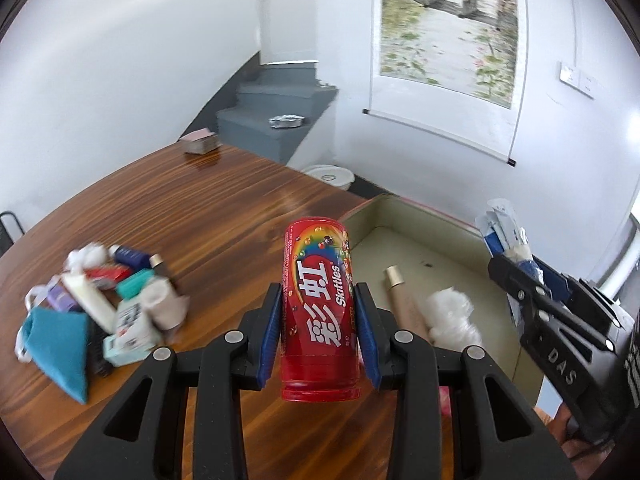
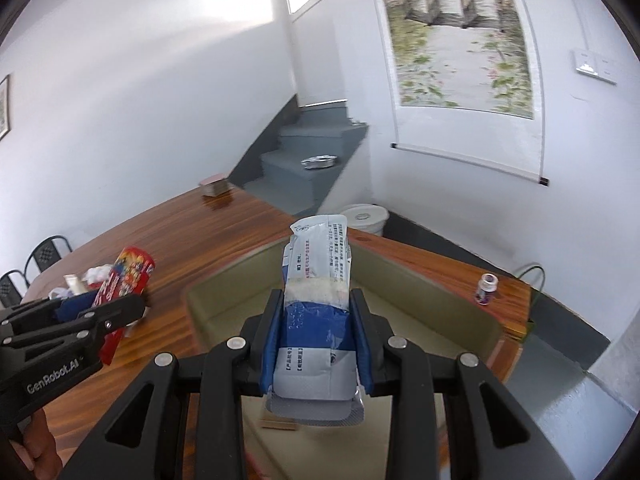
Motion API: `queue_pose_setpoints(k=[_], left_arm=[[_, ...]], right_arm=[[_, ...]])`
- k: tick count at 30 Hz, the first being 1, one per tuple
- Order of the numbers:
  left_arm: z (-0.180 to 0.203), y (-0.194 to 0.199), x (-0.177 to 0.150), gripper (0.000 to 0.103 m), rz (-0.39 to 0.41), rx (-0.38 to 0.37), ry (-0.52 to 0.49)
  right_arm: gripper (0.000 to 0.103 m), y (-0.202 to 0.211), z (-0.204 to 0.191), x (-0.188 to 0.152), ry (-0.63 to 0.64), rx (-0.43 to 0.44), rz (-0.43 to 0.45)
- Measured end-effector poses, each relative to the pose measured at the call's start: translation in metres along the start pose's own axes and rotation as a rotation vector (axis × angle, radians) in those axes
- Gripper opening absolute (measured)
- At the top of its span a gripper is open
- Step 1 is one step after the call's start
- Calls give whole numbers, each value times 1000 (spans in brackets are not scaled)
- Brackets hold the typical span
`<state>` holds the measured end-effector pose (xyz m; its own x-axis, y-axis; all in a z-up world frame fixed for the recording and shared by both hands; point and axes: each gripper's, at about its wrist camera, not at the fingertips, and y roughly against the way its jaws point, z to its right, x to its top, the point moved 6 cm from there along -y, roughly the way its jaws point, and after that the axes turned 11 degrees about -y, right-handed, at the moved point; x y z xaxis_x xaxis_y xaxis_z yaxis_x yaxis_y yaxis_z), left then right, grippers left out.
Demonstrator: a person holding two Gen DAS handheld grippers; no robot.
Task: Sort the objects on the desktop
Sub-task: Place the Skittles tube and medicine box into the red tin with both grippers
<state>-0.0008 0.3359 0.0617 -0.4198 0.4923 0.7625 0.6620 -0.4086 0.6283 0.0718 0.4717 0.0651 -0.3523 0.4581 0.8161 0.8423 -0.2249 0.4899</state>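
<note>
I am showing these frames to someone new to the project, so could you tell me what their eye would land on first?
First, the bright red Skittles tube, clamped upright in the left gripper above the wooden table. Next, the blue-and-white packet gripped by the right gripper over the olive tray. Then the colourful pile of small items at the table's left, in the left wrist view.

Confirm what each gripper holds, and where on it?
Left gripper clamps the red Skittles tube across its lower middle, tube upright. Right gripper clamps the blue-and-white foil packet by its sides at the lower half, above the olive tray.
</note>
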Motion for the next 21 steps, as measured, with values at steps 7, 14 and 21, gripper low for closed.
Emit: queue_pose_setpoints(k=[7, 14, 21], left_arm=[[20, -25, 14, 38, -5, -33, -28], [38, -41, 20, 38, -8, -106, -56], [42, -36, 20, 71, 13, -86, -78]], right_arm=[[35, -1, 17, 7, -27, -31, 14], [36, -2, 21, 7, -30, -48, 18], [37, -5, 23, 7, -39, -64, 8]])
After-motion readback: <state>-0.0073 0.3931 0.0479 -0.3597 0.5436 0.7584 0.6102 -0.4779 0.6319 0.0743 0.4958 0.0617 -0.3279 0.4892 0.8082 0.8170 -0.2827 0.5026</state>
